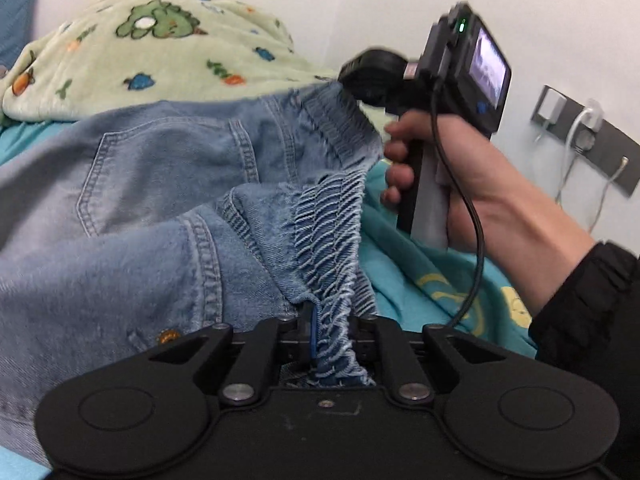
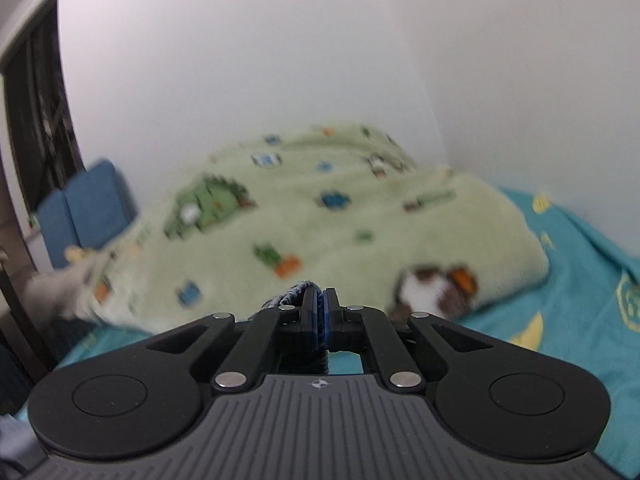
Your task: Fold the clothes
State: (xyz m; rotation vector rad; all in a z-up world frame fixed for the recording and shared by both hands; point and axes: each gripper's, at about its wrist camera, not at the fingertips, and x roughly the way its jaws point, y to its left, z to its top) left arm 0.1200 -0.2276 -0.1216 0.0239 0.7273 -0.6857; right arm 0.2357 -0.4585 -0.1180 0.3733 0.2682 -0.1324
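Light blue jeans (image 1: 140, 200) with an elastic ruched waistband lie spread over the bed in the left wrist view. My left gripper (image 1: 330, 332) is shut on the bunched waistband close to the camera. Farther along the same waistband, my right gripper (image 1: 360, 76) pinches the denim, held up by a person's hand (image 1: 448, 168). In the right wrist view, my right gripper (image 2: 319, 312) is shut on a fold of denim (image 2: 294, 294) that pokes out left of its fingers. The waistband hangs stretched between the two grippers.
A pale green fleece blanket (image 2: 320, 216) with cartoon prints is heaped at the back of the bed. The teal sheet (image 2: 592, 304) shows to the right. A blue cushion (image 2: 88, 204) stands at the far left. Wall sockets with cables (image 1: 588, 132) are on the right wall.
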